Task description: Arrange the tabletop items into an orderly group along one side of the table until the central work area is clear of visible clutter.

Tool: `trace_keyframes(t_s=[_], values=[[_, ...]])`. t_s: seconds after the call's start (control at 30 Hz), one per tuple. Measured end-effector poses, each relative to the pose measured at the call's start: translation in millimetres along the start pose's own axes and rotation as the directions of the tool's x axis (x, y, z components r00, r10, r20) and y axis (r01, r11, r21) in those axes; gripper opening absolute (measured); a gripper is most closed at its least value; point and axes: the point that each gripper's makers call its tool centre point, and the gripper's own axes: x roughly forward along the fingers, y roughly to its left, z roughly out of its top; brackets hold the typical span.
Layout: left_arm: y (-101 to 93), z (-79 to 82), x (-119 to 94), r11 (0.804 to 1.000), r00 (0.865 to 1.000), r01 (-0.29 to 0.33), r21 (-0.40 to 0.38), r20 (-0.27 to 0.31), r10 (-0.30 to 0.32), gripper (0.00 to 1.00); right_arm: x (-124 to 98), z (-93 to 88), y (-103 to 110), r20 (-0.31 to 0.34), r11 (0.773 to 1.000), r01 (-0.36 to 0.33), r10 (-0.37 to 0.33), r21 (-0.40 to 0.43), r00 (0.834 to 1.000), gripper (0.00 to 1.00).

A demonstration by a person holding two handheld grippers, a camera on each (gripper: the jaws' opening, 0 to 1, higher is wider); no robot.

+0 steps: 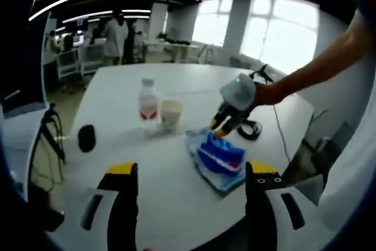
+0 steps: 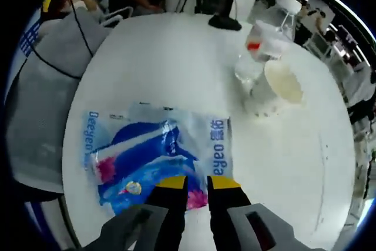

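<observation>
A blue and white plastic packet (image 1: 217,158) (image 2: 155,157) lies flat on the white table (image 1: 117,92) (image 2: 176,69) near its edge. My right gripper (image 2: 197,183) (image 1: 219,129) has its jaws drawn close together over the packet's edge, with the pink corner between them. Farther in stand a clear bottle with a white cap and red label (image 1: 148,101) (image 2: 265,36) and, right beside it, a white paper cup (image 1: 171,114) (image 2: 283,82). My left gripper (image 1: 191,171) hovers wide open over bare table, short of the packet, holding nothing.
A small black object (image 1: 86,137) lies on the table left of the bottle. A black cable coil (image 1: 251,129) sits by the far edge. A black stand (image 2: 226,20) rises at the table's far side. A chair (image 1: 44,145) and grey cloth (image 2: 41,86) flank the table. People stand in the background.
</observation>
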Motion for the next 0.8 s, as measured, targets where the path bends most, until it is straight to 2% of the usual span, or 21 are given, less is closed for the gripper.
trace_keyframes(t_s=[0.03, 0.2, 0.27, 0.33, 0.5, 0.63, 0.67, 0.7, 0.73, 0.8], values=[[0.8, 0.3, 0, 1.000, 1.000, -0.004, -0.003, 0.003, 0.004, 0.75, 1, 0.8, 2, 0.006, 1.000, -0.003, 0.003, -0.011, 1.000, 0.00], [-0.2, 1.3, 0, 1.000, 1.000, -0.005, -0.006, 0.008, 0.005, 0.75, -1, -4.0, 2, -0.004, 1.000, 0.003, -0.003, 0.004, 1.000, 0.00], [-0.1, 0.1, 0, 1.000, 1.000, -0.002, -0.001, 0.003, 0.002, 0.75, -3, -9.6, -2, -0.006, 0.998, 0.012, -0.012, 0.056, 1.000, 0.00], [-0.1, -0.8, 1, 1.000, 1.000, 0.001, 0.009, -0.002, -0.001, 0.75, -7, -14.5, -4, 0.000, 0.989, 0.023, -0.023, 0.145, 1.000, 0.00], [0.5, -1.2, 1, 1.000, 1.000, 0.001, 0.002, 0.001, -0.001, 0.75, -16, -29.8, -15, 0.042, 0.947, 0.046, -0.063, 0.317, 0.997, 0.00], [-0.5, -1.7, 2, 1.000, 1.000, 0.004, -0.007, 0.009, -0.003, 0.75, -20, -44.2, -13, 0.082, 0.871, 0.031, -0.082, 0.491, 0.993, 0.00], [-1.4, -1.9, 3, 1.000, 1.000, 0.007, -0.003, 0.010, -0.007, 0.75, -22, -45.5, -10, 0.099, 0.838, 0.021, -0.090, 0.546, 0.991, 0.00], [-2.0, -2.1, 3, 1.000, 1.000, 0.008, -0.001, 0.010, -0.008, 0.75, -23, -47.1, -8, 0.111, 0.815, 0.009, -0.090, 0.579, 0.990, 0.00], [-2.0, -2.2, 3, 1.000, 1.000, 0.009, 0.002, 0.009, -0.009, 0.75, -24, -56.0, -10, 0.119, 0.784, 0.008, -0.104, 0.620, 0.987, 0.00], [-1.0, -2.5, 4, 1.000, 1.000, 0.009, 0.005, 0.009, -0.010, 0.75, -25, -60.7, -6, 0.126, 0.753, -0.001, -0.108, 0.658, 0.986, 0.00]])
